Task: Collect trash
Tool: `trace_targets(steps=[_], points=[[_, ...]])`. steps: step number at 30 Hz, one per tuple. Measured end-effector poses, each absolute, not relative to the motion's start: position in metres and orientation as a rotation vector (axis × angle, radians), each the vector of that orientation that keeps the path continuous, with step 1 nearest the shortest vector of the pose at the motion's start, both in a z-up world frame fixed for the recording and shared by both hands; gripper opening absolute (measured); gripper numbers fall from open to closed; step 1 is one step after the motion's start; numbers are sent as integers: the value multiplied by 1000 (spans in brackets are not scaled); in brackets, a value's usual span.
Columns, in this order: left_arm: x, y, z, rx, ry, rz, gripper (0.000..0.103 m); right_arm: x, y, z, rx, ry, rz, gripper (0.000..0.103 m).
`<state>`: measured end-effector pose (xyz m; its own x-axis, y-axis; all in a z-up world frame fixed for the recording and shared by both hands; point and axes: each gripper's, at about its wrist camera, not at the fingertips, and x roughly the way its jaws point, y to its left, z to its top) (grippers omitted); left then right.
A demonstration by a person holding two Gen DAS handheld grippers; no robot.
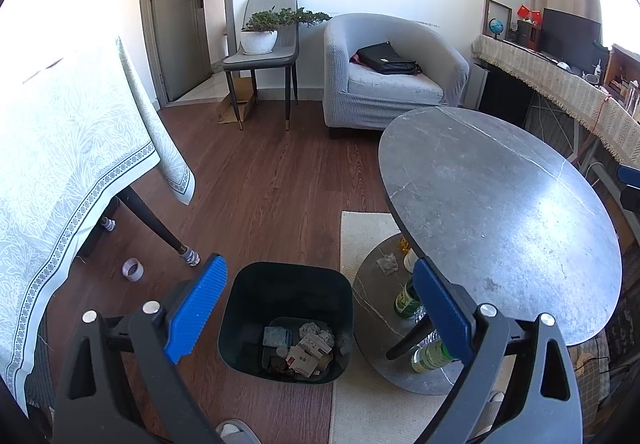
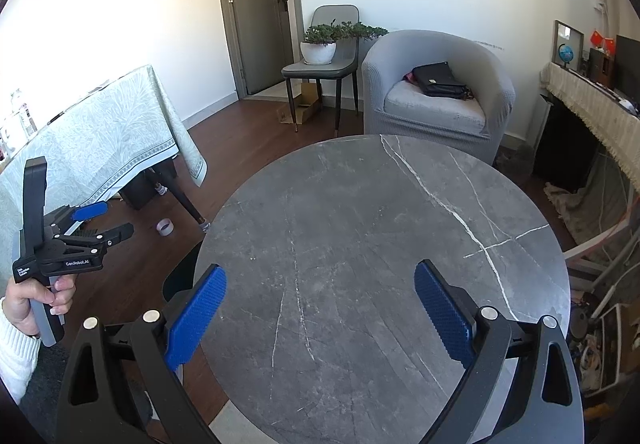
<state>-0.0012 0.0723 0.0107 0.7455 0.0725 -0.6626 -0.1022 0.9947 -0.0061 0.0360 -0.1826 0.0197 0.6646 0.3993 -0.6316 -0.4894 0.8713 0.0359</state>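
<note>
1. Status: the collection appears at or near its end. The round grey surface (image 2: 380, 264) shows bare in the right wrist view, and the black bin (image 1: 286, 320) on the floor already holds trash (image 1: 308, 350) — crumpled paper, a small carton, a blue-white packet.

2. Left claw (image 1: 316, 308): spread wide, pinching nothing. It hovers above the bin, the bin's mouth lying between the two blue pads (image 1: 196, 308), lower in the view and well apart from them.

3. Roll of tape (image 1: 133, 270): lies on the wooden floor to the left of the bin, near the leg of the cloth-covered table (image 1: 60, 148). Whether it counts as trash cannot be told.

4. Crumpled scrap (image 1: 387, 263): lies on the table's lower base plate to the right of the bin, beside green bottles (image 1: 406, 300). This is judged the likeliest remaining item.

5. Right claw (image 2: 320, 312): spread wide, empty, held over the bare surface, with nothing near it to grasp.

6. Next move, as a judgement: if the scrap is to be taken, the left claw must shift right and descend under the tabletop edge, clearing the bottles before the pads come together.
</note>
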Motion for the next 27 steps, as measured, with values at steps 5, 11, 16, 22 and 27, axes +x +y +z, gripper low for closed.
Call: trace_targets(steps=[5,11,16,22,27], points=[[-1,72,11,-45,725,95,96,36,-183,19,-143,680,502,96],[-2,71,11,-46,724,93,96,36,-182,19,-142,679,500,96],[-2,71,11,-46,724,92,96,36,-182,19,-143,679,500,96],[-2,71,11,-47,731,88,96,35,-182,19,-142,677,501,96],[-2,73,11,-59,731,84,96,35,-182,19,-142,677,502,96]])
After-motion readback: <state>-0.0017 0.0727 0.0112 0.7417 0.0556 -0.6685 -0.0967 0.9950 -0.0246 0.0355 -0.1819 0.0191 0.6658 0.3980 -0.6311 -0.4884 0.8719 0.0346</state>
